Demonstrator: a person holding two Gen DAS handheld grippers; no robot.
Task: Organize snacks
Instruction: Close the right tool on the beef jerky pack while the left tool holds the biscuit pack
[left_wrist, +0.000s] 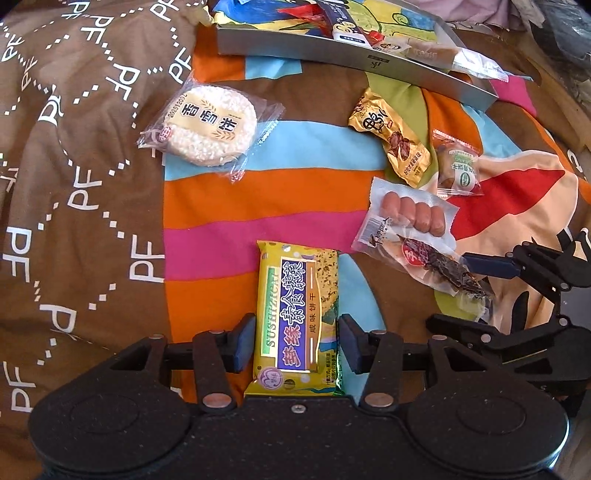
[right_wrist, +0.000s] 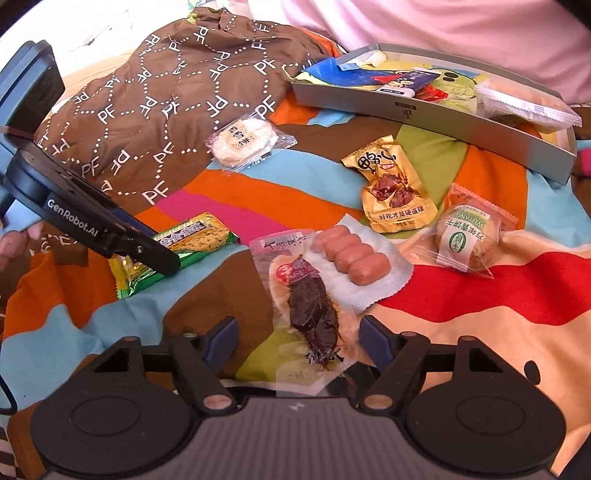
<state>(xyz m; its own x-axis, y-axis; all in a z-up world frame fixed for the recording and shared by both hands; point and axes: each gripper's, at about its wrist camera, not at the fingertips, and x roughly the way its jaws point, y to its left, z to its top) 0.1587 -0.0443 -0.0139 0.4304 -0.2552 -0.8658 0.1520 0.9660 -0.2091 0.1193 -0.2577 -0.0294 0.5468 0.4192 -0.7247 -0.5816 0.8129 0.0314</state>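
I see the biggest thing first: a bedspread (left_wrist: 236, 199) in orange, pink, blue and red bands, with a brown cloth (left_wrist: 74, 147) printed all over in white "PF" lying on it from nine to eleven o'clock in my left view. At twelve to one o'clock sits a long grey box (left_wrist: 332, 55) with a small logo on its wall, already carrying several wrapped snacks.

My left claw (left_wrist: 296, 345) straddles a yellow cracker pack (left_wrist: 296, 321) at six o'clock, reading "SUSHIZICAI" down its side beside a purple panel of Chinese characters. The blue pads stand just beside its long edges; I cannot tell whether they press it. In my right view this claw's body reads "GenRobot.AI".

My right claw (right_wrist: 297, 343) is spread wide around the lower end of a clear pouch of dark dried meat (right_wrist: 312, 317), pads apart from it. That pouch overlaps a sealed pack of four small sausages (right_wrist: 354, 264).

A round rice cracker (left_wrist: 210, 125) in clear wrap sits at eleven o'clock in my left view, with Chinese characters on a pale label and a printed date code I can't fully read. At two o'clock in my right view lie a gold pouch (right_wrist: 391, 188) with Chinese writing and a pictured meat piece, then an orange-edged round pastry (right_wrist: 467, 236) marked "WUTANG".
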